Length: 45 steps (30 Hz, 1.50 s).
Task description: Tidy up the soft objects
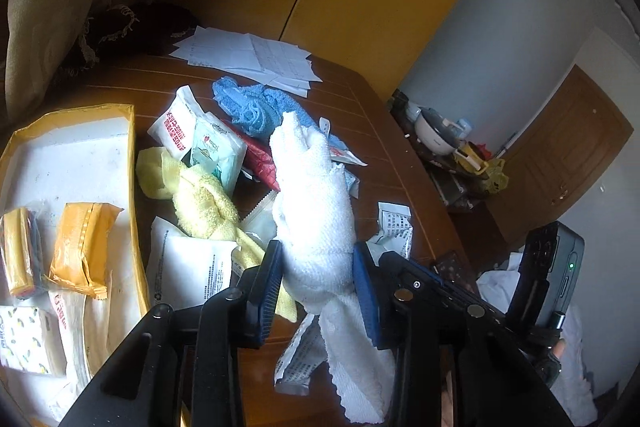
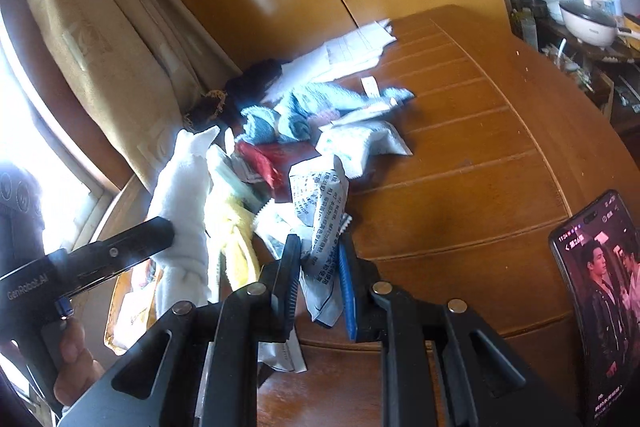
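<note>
Left gripper [image 1: 316,267]: jaws clamped on a white towel [image 1: 312,195], which stands up between the blue pads, its free end hanging below them. Right gripper [image 2: 320,267]: jaws clamped on a crumpled printed packet [image 2: 320,211]. Both are held above a brown wooden desk [image 2: 460,155]. On the desk lies a heap of soft things: a yellow cloth [image 1: 200,203], a blue cloth [image 1: 248,107], a red packet [image 1: 260,159] and white pouches. Left of the heap, a yellow-rimmed box [image 1: 132,163] contains several wrapped packs. Loose paper sheets [image 1: 248,59] lie at the far edge. A phone [image 2: 600,299] with a lit screen stands at the desk's right.
</note>
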Tool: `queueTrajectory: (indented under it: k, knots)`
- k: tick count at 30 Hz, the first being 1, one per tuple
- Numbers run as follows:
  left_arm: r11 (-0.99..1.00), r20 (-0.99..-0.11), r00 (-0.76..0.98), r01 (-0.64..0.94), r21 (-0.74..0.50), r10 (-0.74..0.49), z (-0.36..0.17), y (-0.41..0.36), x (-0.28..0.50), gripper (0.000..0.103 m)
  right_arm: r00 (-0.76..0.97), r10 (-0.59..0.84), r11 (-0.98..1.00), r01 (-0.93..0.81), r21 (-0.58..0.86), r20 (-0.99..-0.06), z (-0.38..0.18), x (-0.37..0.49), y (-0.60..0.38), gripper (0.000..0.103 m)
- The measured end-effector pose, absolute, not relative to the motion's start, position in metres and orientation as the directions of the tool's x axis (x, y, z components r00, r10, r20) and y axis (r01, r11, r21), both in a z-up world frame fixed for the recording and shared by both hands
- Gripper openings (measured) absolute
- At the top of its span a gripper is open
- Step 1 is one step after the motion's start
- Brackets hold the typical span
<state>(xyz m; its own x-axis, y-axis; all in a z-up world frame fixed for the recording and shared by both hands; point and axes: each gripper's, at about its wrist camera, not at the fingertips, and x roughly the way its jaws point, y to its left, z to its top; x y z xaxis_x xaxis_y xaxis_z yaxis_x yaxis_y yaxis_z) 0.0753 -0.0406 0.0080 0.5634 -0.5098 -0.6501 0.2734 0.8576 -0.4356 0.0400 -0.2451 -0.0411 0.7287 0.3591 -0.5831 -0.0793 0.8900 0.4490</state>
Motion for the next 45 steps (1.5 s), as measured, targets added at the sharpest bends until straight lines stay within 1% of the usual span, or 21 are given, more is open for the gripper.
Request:
queueTrajectory:
  k: [7,11,18,21,26,30,36,39,43,45]
  knots:
    - [0.850,-0.607,0.606,0.269,-0.452,-0.514,0.026,-0.012,0.054,0.037,0.768,0.411,0.872,-0.174,0.457,-0.491,-0.020,0.024,-0.226,0.018]
    - [0.849,-0.586,0.631,0.256,-0.462,-0.509,0.032,0.005,0.044,0.037,0.756,0.457,0.860,-0.241,0.450,-0.468,-0.015,0.019,-0.207,0.018]
    - [0.860,-0.569,0.678,0.195,-0.471,-0.465,0.035,0.041,0.031,0.037,0.681,0.538,0.830,-0.325,0.453,-0.497,-0.017,0.026,-0.174,0.018]
    - [0.871,-0.578,0.694,0.148,-0.468,-0.429,0.034,0.058,0.030,0.037,0.643,0.568,0.814,-0.349,0.464,-0.513,-0.019,0.032,-0.162,0.018]
    - [0.884,-0.586,0.727,0.063,-0.463,-0.359,0.033,0.090,0.029,0.037,0.604,0.613,0.787,-0.403,0.468,-0.510,-0.020,0.035,-0.143,0.018]
    - [0.899,-0.609,0.738,-0.008,-0.438,-0.290,0.029,0.112,0.029,0.037,0.562,0.648,0.760,-0.441,0.478,-0.514,-0.020,0.041,-0.127,0.018]
    - [0.911,-0.651,0.722,-0.071,-0.405,-0.234,0.016,0.129,0.043,0.037,0.494,0.697,0.717,-0.487,0.499,-0.519,-0.018,0.057,-0.101,0.018]
    - [0.913,-0.664,0.713,-0.081,-0.399,-0.227,0.010,0.137,0.055,0.037,0.467,0.707,0.706,-0.502,0.499,-0.531,-0.019,0.069,-0.082,0.018]
    - [0.920,-0.693,0.689,-0.100,-0.380,-0.211,-0.001,0.146,0.071,0.037,0.464,0.700,0.710,-0.531,0.462,-0.543,-0.015,0.085,-0.057,0.018]
    - [0.923,-0.709,0.674,-0.105,-0.371,-0.208,-0.007,0.148,0.079,0.037,0.460,0.684,0.724,-0.525,0.447,-0.566,-0.014,0.097,-0.046,0.019]
